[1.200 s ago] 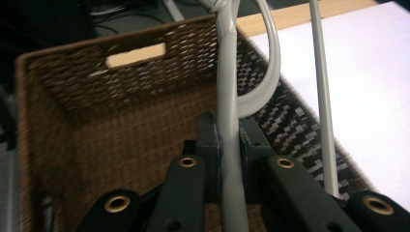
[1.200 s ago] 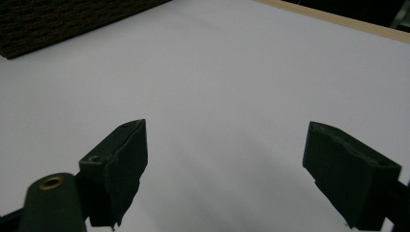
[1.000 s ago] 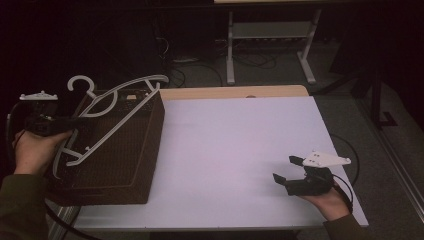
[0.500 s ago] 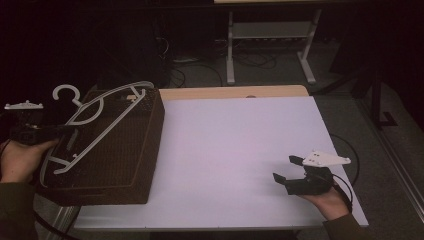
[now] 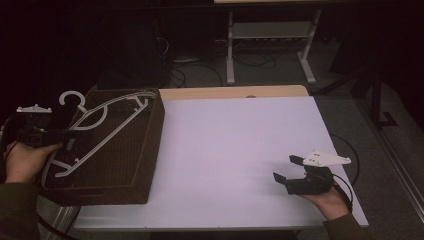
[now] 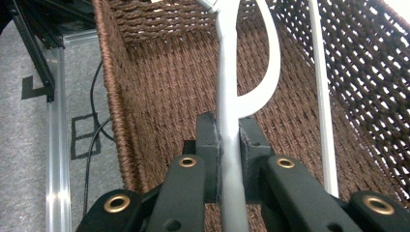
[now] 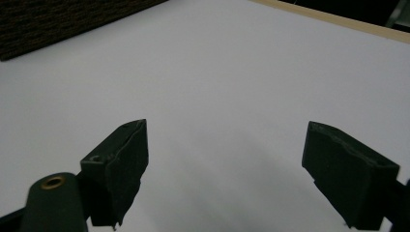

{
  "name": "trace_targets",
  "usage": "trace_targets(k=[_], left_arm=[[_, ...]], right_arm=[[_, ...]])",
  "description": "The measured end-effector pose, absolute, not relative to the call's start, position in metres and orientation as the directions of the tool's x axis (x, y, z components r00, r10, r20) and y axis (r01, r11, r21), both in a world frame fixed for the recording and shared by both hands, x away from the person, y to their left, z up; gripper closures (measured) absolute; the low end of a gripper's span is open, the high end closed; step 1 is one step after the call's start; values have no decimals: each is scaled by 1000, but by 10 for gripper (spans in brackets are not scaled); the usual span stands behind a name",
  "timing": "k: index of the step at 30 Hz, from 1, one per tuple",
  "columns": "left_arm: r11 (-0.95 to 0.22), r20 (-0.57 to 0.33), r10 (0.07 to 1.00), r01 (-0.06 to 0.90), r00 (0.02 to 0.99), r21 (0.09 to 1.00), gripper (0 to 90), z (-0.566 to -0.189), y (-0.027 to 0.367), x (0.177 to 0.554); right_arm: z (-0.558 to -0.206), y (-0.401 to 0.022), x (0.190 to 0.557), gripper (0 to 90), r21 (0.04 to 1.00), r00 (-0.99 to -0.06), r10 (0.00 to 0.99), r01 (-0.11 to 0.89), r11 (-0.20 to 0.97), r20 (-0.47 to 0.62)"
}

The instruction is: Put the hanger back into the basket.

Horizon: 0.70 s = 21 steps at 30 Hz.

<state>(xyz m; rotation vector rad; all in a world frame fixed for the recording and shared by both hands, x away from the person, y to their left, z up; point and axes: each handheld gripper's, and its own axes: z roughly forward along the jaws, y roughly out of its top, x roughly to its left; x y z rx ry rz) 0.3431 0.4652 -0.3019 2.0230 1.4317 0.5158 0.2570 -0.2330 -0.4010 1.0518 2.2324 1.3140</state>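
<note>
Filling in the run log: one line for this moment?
left gripper: shut on white hanger | hanger: over wicker basket | right gripper: open, nothing held, above table

The room is lying in deep shadow, with light falling mainly on the white table (image 5: 240, 150), which is spreading between the two tongs. A pale wooden edge strip (image 5: 235, 92) is running along the table's far side, well beyond both tongs. Farther off, a light metal frame stand (image 5: 270, 45) is standing on grey carpeted floor (image 5: 350, 100), with dark cables (image 5: 200, 75) trailing beside it. Below the left tongs, grey floor (image 6: 24, 159) and an aluminium rail (image 6: 55, 145) are showing.
</note>
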Motion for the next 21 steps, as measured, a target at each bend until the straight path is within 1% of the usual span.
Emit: trace_targets(k=[3,5,8,10,14,18,21], left_arm=[[-242,-30,936,704,351,667,810,-305,465,345],[-212,-75,933,707,351,674,670,-307,466,345],[-214,-67,934,701,350,681,579,-307,466,345],[-212,-70,932,694,355,688,543,-306,465,345],[-187,-92,928,667,360,721,433,-302,463,343],[-169,-126,911,633,393,756,381,-297,455,339],[-162,-132,903,610,408,776,328,-293,447,337]], right_arm=[[-401,-233,257,160,857,-666,743,423,295,73],[-401,-234,257,160,858,-667,741,419,296,69],[-401,-234,257,160,859,-667,742,418,296,69],[-400,-234,256,160,857,-666,743,421,297,70],[-400,-234,257,160,859,-665,743,422,290,75],[-398,-234,258,160,863,-665,743,417,284,77],[-397,-234,259,159,866,-667,741,412,282,76]])
